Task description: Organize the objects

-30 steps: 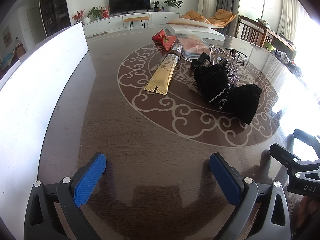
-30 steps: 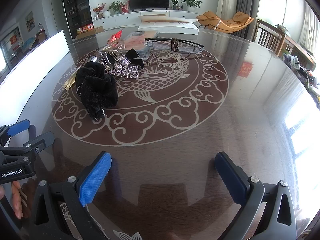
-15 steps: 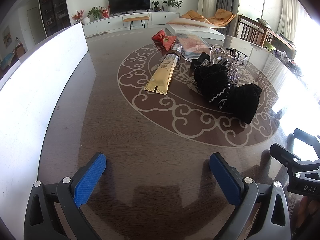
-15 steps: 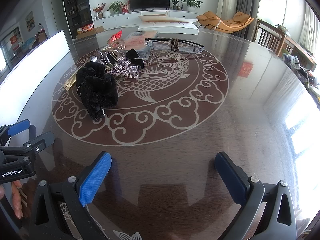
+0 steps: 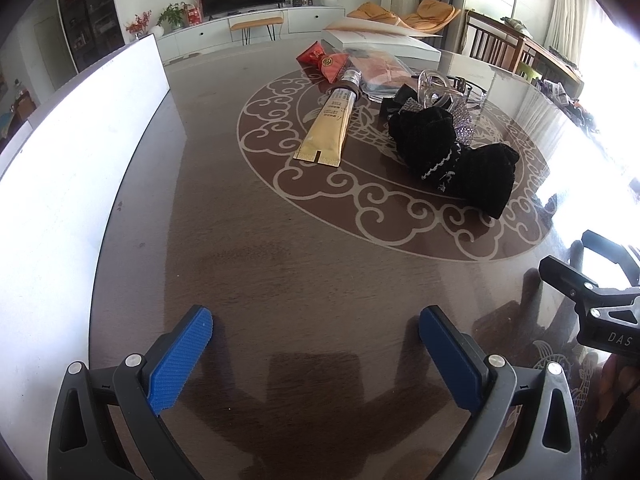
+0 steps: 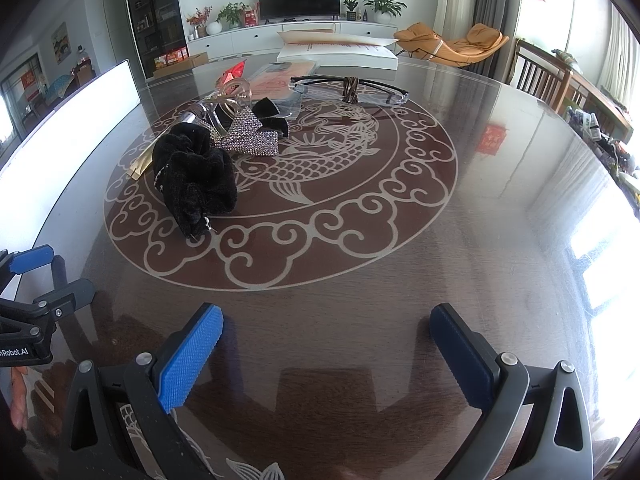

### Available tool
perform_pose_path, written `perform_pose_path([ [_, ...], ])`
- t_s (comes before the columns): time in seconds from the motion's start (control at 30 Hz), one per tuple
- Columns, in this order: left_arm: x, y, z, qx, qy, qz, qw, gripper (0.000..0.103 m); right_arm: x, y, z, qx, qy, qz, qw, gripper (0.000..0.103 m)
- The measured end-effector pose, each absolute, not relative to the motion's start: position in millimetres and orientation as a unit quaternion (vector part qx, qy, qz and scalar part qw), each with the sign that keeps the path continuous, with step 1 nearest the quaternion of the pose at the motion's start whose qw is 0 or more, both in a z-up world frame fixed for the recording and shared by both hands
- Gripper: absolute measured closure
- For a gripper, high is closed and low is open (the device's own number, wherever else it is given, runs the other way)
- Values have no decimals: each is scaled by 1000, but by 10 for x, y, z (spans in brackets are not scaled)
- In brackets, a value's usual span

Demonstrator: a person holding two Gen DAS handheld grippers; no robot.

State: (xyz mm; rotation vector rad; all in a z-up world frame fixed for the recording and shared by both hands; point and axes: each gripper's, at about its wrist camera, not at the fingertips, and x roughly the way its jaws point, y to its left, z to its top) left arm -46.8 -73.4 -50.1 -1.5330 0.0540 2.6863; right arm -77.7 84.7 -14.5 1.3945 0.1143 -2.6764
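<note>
The left tool [image 5: 316, 354] and the right tool [image 6: 326, 354] hover side by side over the near edge of a glossy dark surface [image 6: 500, 208], each with its blue-padded fingers spread wide and nothing between them. The things to be organized lie in a loose cluster on the far left part of the fish medallion, well apart from both tools.

Nearest is a black scrunchie [image 6: 192, 178], in the left wrist view far and to the right [image 5: 452, 156], in the right wrist view far and to the left. It looks soft, light and springy; a pinch across one bunched fold would likely hold it, and it should not slip.

Just beyond it and touching it lies a rhinestone bow [image 6: 250, 136], probably stiff and snag-prone, best taken across its flat wing. A clear hair claw [image 6: 232, 94] stands behind it, likely hard, slick and brittle.

A gold tube [image 5: 328, 128] lies to the left of the scrunchie, cap pointing far; it appears light and squashy, so the firm crimped end or the cap end is the safer hold. Beyond are a red pouch [image 5: 324, 60] and a clear bag [image 6: 280, 84] of pinkish contents.

Folded glasses [image 6: 352, 88] rest farthest right, thin, fragile and low against the surface, probably the hardest to lift.
</note>
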Motion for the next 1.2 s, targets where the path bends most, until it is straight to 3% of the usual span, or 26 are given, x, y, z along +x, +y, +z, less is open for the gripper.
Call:
perform_pose_path([
  [0.13, -530, -803, -493, -492, 9, 870, 21, 0, -779, 844, -145, 461, 38, -885, 61, 0],
  [0.23, -680, -849, -437, -482, 1, 876, 27, 14, -781, 840, -144, 461, 38, -885, 61, 0],
  [0.5, -1612, -881, -245, -468, -38, 882, 38, 14, -775, 847, -145, 461, 38, -885, 61, 0],
  [0.63, -2045, -612, -314, -486, 15, 872, 64, 17, -777, 843, -145, 461, 38, -885, 61, 0],
  [0.67, -2130, -545, -337, -489, 35, 869, 64, 22, -775, 846, -145, 461, 38, -885, 61, 0],
  [0.7, -2199, -495, -360, -493, 51, 866, 64, 35, -774, 846, -145, 461, 38, -885, 61, 0],
  [0.77, -2283, -463, -360, -492, 49, 867, 68, 49, -774, 845, -145, 461, 38, -885, 61, 0],
  [0.83, -2290, -468, -342, -490, 48, 868, 61, 78, -778, 839, -146, 461, 38, -885, 61, 0],
  [1.2, -837, -817, -341, -472, -15, 881, 29, 78, -772, 847, -145, 461, 38, -885, 61, 0],
])
